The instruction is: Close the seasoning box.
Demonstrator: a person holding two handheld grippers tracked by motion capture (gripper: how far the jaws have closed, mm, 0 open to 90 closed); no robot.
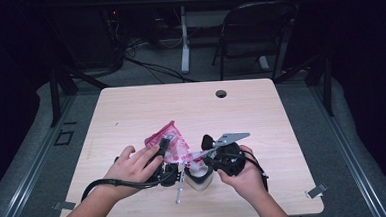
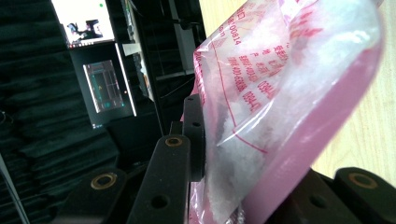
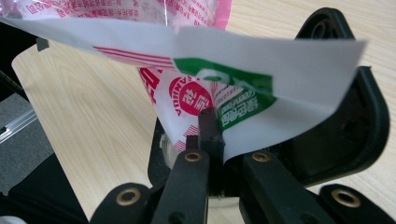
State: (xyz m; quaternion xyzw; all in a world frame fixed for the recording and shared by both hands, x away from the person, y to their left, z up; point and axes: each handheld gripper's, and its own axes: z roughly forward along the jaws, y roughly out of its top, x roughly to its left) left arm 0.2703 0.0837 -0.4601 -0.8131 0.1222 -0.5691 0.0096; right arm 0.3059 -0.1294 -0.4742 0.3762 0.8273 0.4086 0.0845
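While the pink-and-clear plastic bag of white granules lies slanted across the near middle of the pale wooden table, we note its long axis running from upper left down to lower right, its mouth end reaching over the squat clear container with a black rim. Our left gripper sits on the bag's body, jaws clamped on the pink film. Our right gripper, just beside it, has its jaws clenched tight on the white printed edge at the bag's lower end. Both hands are at the bag; the right is nearer the container.
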